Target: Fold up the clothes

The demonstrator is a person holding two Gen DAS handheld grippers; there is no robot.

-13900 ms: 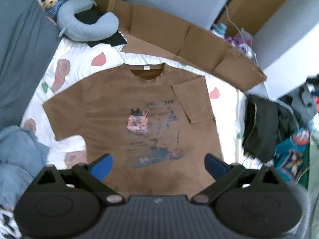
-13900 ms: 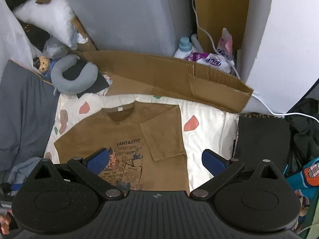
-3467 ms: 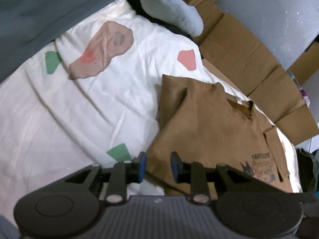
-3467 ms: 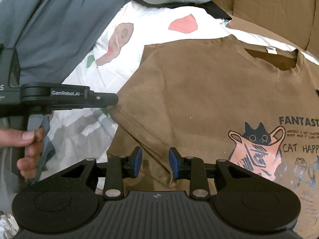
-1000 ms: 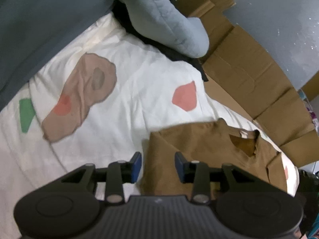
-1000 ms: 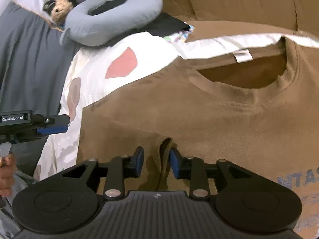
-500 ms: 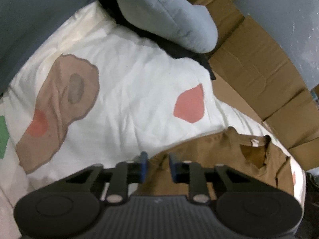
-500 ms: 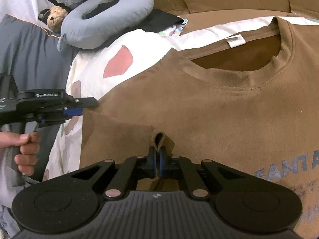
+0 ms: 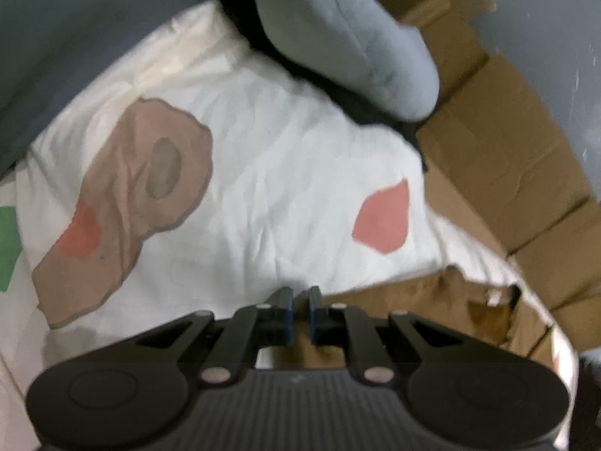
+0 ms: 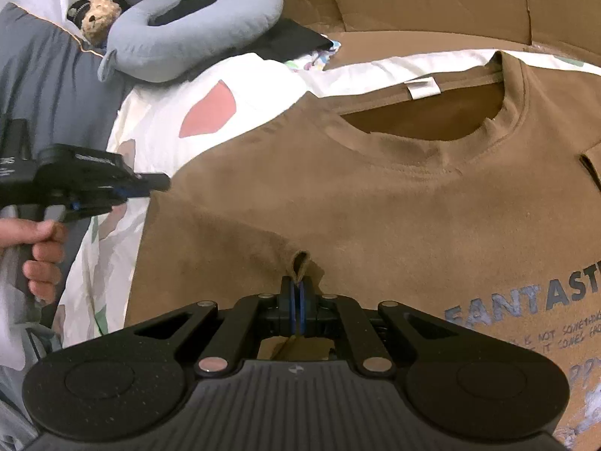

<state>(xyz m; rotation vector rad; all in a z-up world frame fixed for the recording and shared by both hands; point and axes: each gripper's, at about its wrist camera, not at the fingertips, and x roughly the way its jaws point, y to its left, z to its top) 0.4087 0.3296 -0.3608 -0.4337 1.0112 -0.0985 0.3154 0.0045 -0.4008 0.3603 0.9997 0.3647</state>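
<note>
A brown t-shirt with a cat print lies face up on the white patterned sheet, its left sleeve folded inward. My right gripper is shut on a small pinch of the shirt's fabric near the folded sleeve's corner, and a little loop of cloth stands up past the pads. My left gripper sits at the shirt's left shoulder edge. Its jaws are drawn in to a narrow slit, with brown cloth under them. In the right wrist view the left gripper touches that edge, held by a hand.
A grey-blue neck pillow and a small teddy lie at the sheet's far end. Flattened cardboard borders the sheet beyond the collar. A dark grey blanket runs along the left side.
The left gripper slid forward to the shirt's shoulder edge and its jaws closed to a narrow slit. The right jaws closed on a pinch of fabric and have since held still.
</note>
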